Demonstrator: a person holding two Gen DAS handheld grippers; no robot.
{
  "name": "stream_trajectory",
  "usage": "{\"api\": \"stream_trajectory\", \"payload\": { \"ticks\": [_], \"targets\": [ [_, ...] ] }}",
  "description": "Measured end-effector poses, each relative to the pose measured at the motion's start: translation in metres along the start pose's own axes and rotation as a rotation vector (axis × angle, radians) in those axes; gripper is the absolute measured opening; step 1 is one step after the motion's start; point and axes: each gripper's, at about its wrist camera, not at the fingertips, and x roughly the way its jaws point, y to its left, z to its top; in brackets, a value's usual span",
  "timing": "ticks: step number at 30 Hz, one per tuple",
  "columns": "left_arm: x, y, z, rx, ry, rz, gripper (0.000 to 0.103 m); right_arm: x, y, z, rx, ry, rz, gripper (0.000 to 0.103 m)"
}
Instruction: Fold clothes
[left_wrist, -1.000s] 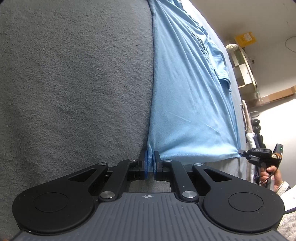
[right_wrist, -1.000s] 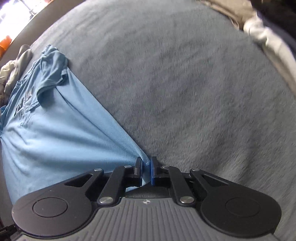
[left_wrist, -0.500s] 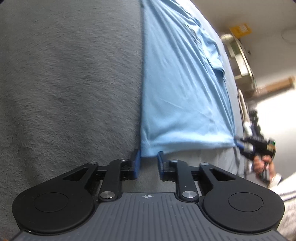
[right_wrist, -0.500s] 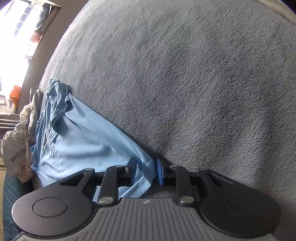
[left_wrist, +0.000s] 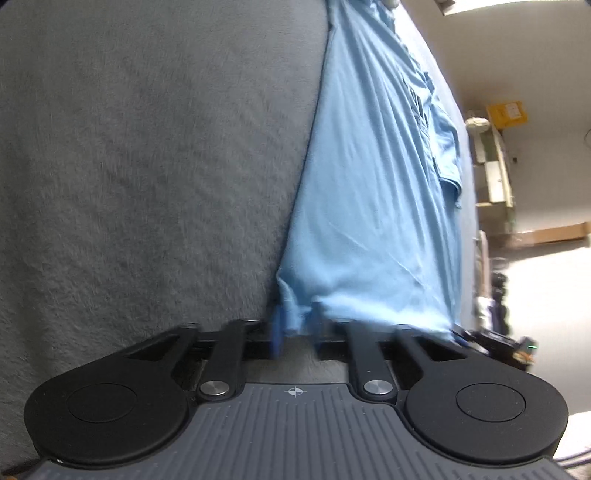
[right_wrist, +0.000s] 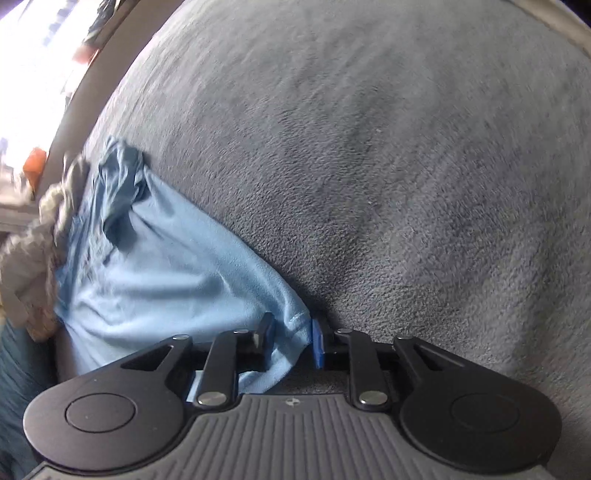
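The left gripper (left_wrist: 295, 330) fingers are standing apart around one hem corner of the light blue T-shirt (left_wrist: 373, 192). The right gripper (right_wrist: 290, 341) fingers are likewise gaping around the other corner. The shirt is lying stretched lengthwise on the grey blanket (right_wrist: 388, 155), sleeves bunched at the far end; no crosswise fold is showing, so folding is evidently remaining.

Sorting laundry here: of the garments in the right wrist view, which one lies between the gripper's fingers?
The light blue T-shirt; its hem corner sits in the open right gripper, while the beige garment lies bunched far left.
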Motion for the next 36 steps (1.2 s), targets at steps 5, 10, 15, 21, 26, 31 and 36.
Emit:
{"api": "stream_trajectory", "payload": {
  "ticks": [5,10,15,21,26,31,36],
  "targets": [
    [-0.031,-0.011,0.009,0.005,-0.027,-0.075,0.001,-0.008,0.023,0.001,-0.093,0.010,0.002,0.008],
    [-0.062,-0.006,0.017,-0.008,0.035,-0.048,0.001,-0.014,0.025,-0.001,-0.081,0.074,-0.039,0.007],
    [-0.053,0.001,0.011,-0.033,0.139,0.060,0.001,-0.020,0.027,-0.003,-0.065,0.140,-0.082,0.007],
    [-0.069,-0.007,0.005,0.047,0.156,0.129,0.001,-0.031,0.025,-0.013,-0.071,0.199,-0.126,0.007],
    [-0.047,-0.014,-0.003,0.175,0.206,0.221,0.001,-0.020,0.023,-0.028,-0.107,0.245,-0.182,0.007],
    [-0.033,-0.015,-0.011,0.255,0.260,0.283,0.001,-0.014,0.022,-0.030,-0.155,0.264,-0.234,0.007],
    [-0.020,0.005,-0.017,0.320,0.302,0.421,0.000,-0.001,0.026,-0.031,-0.235,0.266,-0.310,0.009]
  ]
}}
